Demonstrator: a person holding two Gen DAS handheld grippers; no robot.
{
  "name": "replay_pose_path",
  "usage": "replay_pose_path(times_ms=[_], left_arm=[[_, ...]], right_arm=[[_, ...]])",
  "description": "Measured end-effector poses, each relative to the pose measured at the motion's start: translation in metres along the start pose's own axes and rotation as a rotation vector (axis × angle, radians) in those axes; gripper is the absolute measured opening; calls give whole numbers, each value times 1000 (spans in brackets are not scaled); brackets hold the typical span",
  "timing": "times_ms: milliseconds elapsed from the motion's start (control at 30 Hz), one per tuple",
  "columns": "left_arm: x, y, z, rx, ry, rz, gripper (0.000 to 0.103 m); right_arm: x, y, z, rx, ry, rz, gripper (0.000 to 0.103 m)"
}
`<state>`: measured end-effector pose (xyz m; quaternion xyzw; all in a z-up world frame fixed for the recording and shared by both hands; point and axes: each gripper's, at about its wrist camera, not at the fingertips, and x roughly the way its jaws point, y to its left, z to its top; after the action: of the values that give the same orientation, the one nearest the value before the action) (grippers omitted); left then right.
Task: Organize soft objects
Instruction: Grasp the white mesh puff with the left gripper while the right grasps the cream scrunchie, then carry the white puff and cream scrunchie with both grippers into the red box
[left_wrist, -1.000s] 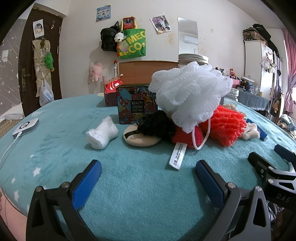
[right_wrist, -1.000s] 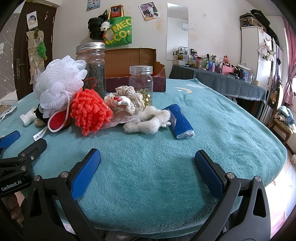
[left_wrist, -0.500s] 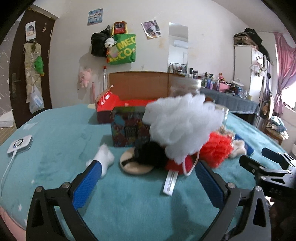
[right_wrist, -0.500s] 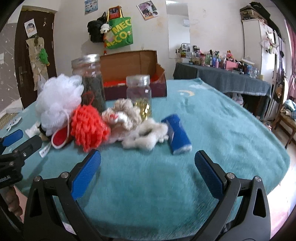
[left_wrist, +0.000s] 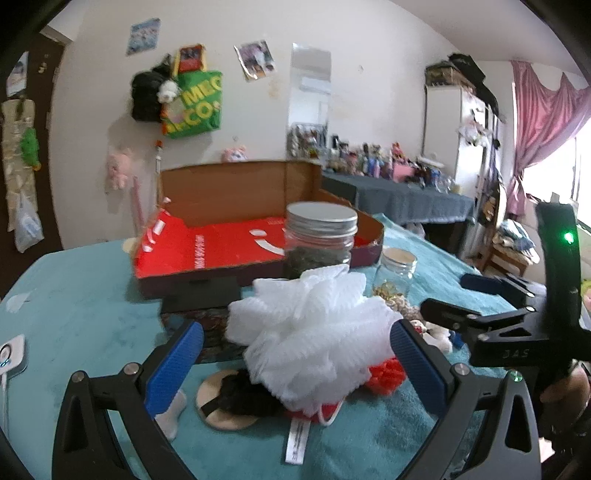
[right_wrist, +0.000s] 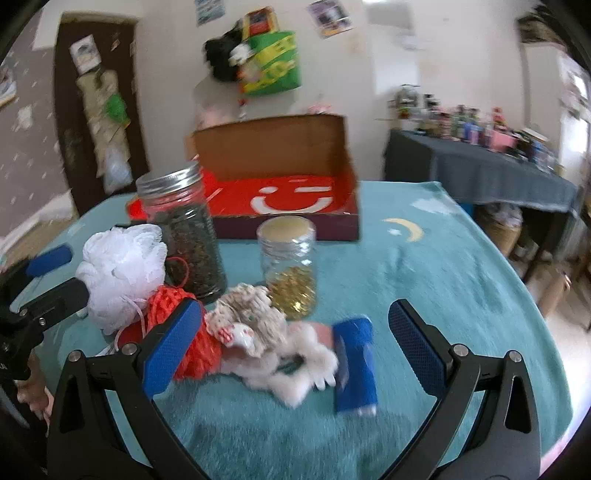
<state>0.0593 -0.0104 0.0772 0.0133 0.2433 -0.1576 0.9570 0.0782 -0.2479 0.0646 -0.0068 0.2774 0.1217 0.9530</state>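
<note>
The left gripper (left_wrist: 295, 365) hangs above the teal-covered desk (left_wrist: 85, 317) with its jaws spread wide, gripping nothing; the white mesh pouf (left_wrist: 310, 332) sits between the two blue pads, though whether they touch it cannot be told. This pouf is the landmark for the pile. Under its near edge lie a black fluffy piece (left_wrist: 251, 395) on a round beige puff (left_wrist: 221, 406), and a white label tag (left_wrist: 297, 441) trails toward the camera. A small white sock (left_wrist: 171, 415) lies to the pouf's left, an orange-red mesh sponge (left_wrist: 386, 374) to its right. Just behind the pouf stands a tall jar of dark leaves (left_wrist: 319, 240) with a metal lid, and behind that an open cardboard box (left_wrist: 229, 236) with a red inner floor.

The right gripper (right_wrist: 295, 350) also has its jaws wide apart and empty. From its view the pouf (right_wrist: 122, 273) is at the left of the pile, touching the orange-red sponge (right_wrist: 173, 306). Further right of the pouf come a beige knitted item (right_wrist: 247, 314), a white fluffy item (right_wrist: 295, 373) and a blue roll (right_wrist: 354, 365), with a small jar of gold bits (right_wrist: 290, 273) standing behind them.
</note>
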Motion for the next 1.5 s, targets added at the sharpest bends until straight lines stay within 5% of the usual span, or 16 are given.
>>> replay_pose_path(times_ms=[100, 167, 233, 300, 367, 400, 600, 1233, 1500], left_arm=[[16, 1, 2, -8, 61, -33, 103], [24, 1, -1, -15, 92, -61, 98], [30, -1, -5, -17, 127, -106, 75], [33, -5, -8, -17, 146, -125, 68], [29, -6, -8, -16, 134, -122, 56], [27, -5, -8, -23, 136, -128, 54], [22, 0, -7, -22, 132, -134, 46], [-2, 31, 3, -65, 97, -123, 46], [-13, 71, 4, -181, 149, -132, 46]], right_arm=[[19, 1, 7, -34, 58, 51, 99], [32, 0, 8, -34, 107, 86, 86], [44, -2, 6, -17, 166, 147, 56], [50, -5, 3, 15, 206, 212, 32], [50, -6, -1, 45, 211, 261, 26], [49, -5, -1, 41, 202, 262, 13], [36, -7, -6, 61, 159, 240, 13], [6, -2, 6, 56, 96, 212, 13], [-2, -20, 5, 99, 112, 213, 13]])
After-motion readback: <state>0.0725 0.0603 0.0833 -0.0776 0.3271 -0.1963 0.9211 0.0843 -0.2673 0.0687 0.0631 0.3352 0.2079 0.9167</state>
